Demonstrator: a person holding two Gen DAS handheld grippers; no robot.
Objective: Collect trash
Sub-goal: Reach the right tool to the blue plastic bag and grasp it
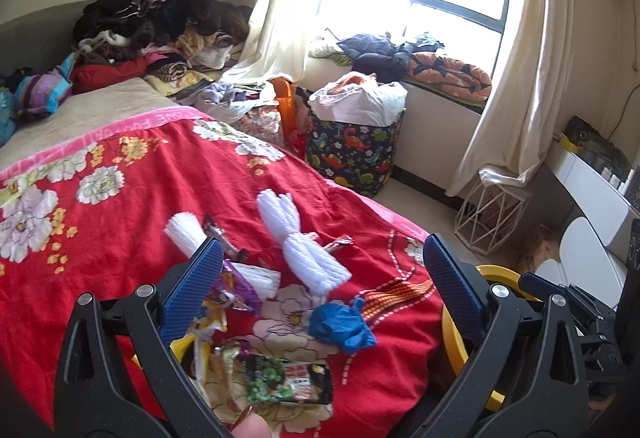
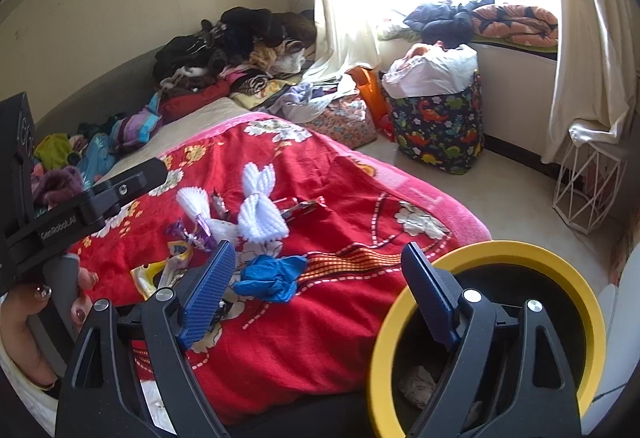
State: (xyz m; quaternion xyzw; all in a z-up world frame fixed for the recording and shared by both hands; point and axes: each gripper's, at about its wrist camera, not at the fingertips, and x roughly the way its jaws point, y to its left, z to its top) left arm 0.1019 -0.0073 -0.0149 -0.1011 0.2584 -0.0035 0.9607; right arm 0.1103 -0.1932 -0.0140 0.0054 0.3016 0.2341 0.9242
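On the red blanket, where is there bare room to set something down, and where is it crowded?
Free: the red blanket between the blue glove and the yellow-rimmed bin, and the stretch toward its pink edge. Crowded: the cluster of white foam sleeves and snack wrappers left of the glove. The clothes pile covers the bed's far end.

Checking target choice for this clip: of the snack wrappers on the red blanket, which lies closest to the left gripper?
The green-and-black wrapper, lying flat at the blanket's near edge, low between the left gripper fingers. The purple wrapper and yellow wrapper lie farther up.
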